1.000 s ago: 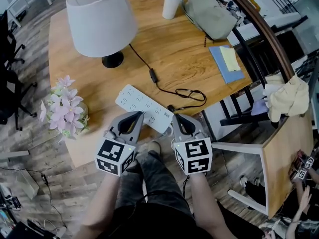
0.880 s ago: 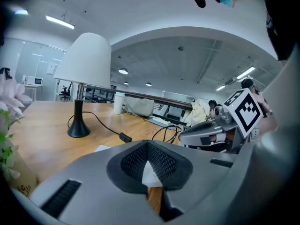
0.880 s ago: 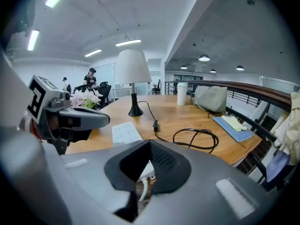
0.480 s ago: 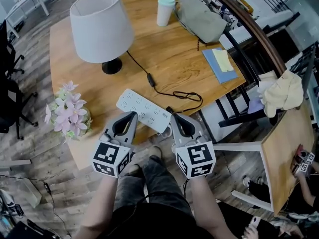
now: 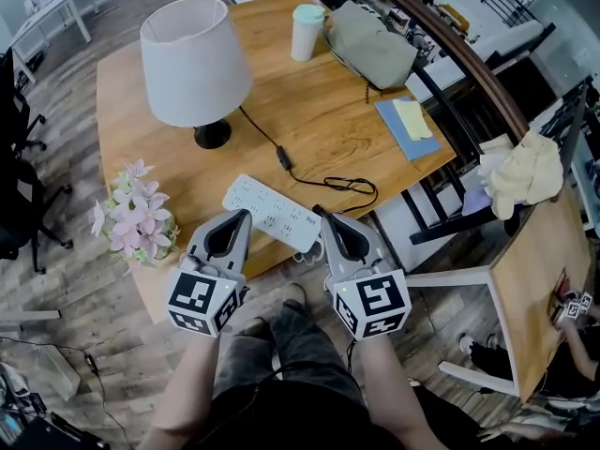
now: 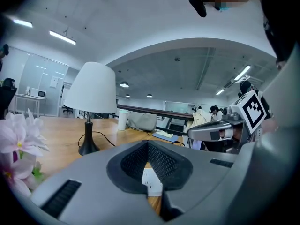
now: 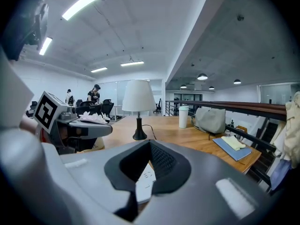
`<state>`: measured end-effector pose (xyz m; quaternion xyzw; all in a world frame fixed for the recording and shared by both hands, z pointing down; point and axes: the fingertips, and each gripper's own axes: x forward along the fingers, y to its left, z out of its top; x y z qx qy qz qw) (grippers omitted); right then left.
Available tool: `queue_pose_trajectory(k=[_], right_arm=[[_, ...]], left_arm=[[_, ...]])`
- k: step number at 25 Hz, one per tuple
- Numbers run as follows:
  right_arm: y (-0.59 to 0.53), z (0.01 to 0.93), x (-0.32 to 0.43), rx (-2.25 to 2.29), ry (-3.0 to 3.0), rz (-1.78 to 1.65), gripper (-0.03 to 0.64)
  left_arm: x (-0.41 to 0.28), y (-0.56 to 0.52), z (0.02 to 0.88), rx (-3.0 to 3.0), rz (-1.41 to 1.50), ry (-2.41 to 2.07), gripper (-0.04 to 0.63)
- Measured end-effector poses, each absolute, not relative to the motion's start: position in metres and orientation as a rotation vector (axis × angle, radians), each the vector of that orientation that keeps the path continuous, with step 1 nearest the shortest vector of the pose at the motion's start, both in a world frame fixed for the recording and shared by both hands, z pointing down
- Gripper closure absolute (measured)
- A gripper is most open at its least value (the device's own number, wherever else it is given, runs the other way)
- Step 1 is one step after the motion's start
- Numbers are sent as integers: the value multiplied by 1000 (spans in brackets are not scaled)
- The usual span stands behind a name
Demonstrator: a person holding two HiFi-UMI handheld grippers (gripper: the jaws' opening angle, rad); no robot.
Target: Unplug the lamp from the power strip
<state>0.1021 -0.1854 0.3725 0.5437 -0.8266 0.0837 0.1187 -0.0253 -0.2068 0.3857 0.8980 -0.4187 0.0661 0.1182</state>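
Note:
A lamp (image 5: 195, 59) with a white shade stands on the round wooden table (image 5: 375, 167). Its black cord (image 5: 281, 157) runs forward, loops, and ends at a black plug (image 5: 319, 212) at the right end of the white power strip (image 5: 267, 209). My left gripper (image 5: 236, 221) hovers at the table's front edge, just short of the strip's left half, shut and empty. My right gripper (image 5: 328, 223) is shut and empty beside the plug. The strip shows past the jaws in the left gripper view (image 6: 151, 184) and in the right gripper view (image 7: 144, 182).
Pink flowers (image 5: 136, 221) stand at the table's left edge, close to the left gripper. A cup (image 5: 305, 31), a grey bag (image 5: 370, 40) and a blue notebook (image 5: 408, 125) lie at the far right. A black chair with a cream cloth (image 5: 525, 172) stands right of the table.
The head view has drifted so the table sits a little farther off. Both grippers stay shut near the front edge, before the power strip.

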Motion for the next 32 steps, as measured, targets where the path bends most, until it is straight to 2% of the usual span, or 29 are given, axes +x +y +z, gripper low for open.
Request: queue_pose_trajectory(k=[32], right_arm=[[-177, 288, 112, 1722, -2539, 75, 609]], left_arm=[[-44, -215, 312, 2681, -36, -1285, 600]])
